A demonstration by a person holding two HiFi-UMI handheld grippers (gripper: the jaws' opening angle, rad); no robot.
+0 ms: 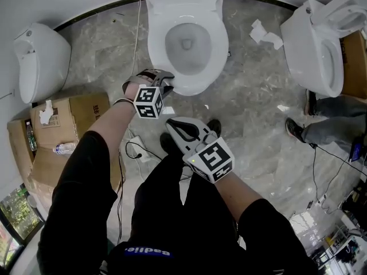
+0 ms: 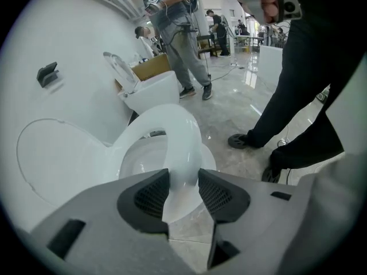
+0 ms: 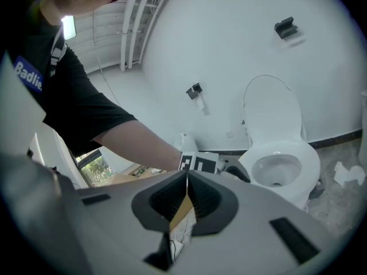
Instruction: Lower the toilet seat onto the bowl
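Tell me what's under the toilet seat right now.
Under the toilet seat the white bowl shows through the ring; its front rim is covered by the seat and the left gripper.

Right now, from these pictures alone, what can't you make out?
- Head view: whether the toilet seat lies flat on the bowl; seen from above, any gap is hidden.
- Left gripper view: whether the left tongs pinch the seat; the pads sit close on both sides.
- Head view: the bottle label, too small.
- Head view: the bystander, cut off by the right edge; only legs show.
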